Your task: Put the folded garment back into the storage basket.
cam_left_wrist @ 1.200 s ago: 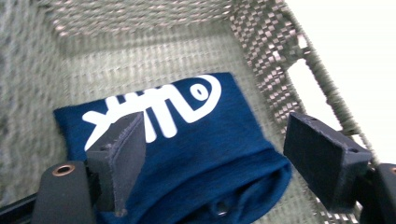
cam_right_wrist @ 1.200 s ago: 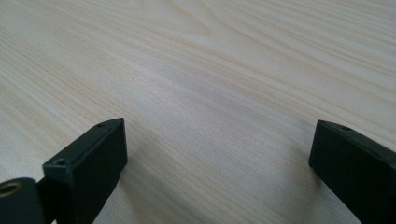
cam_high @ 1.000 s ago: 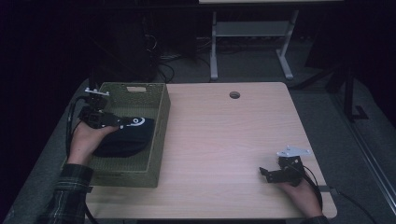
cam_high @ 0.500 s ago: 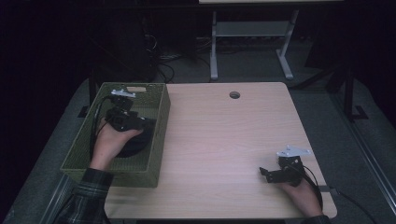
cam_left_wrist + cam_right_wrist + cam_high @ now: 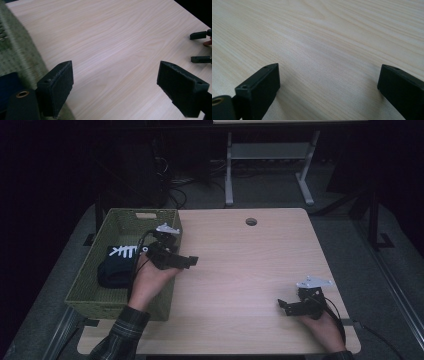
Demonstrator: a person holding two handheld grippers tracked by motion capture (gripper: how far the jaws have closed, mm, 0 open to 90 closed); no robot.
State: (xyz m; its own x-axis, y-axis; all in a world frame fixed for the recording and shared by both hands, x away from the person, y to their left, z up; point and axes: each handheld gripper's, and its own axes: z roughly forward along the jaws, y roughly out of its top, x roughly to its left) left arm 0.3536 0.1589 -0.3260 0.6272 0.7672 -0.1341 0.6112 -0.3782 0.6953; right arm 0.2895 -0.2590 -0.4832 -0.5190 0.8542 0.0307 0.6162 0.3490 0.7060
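Left gripper [image 5: 187,261] is held spread and empty over basket's [image 5: 90,292] 3 o'clock rim; dark garment [image 5: 114,270] is left inside. Right gripper [image 5: 286,306] spread at 5 o'clock. Rim could be clipped, basket shoved.

L gripper [image 5: 191,262] raised, jaws wide apart, pointing right; forearm angled in from bottom left. R gripper [image 5: 283,306] low, jaws apart, pointing left.

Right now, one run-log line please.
left gripper: open, empty, over basket rim | dark garment: in basket | right gripper: open, empty
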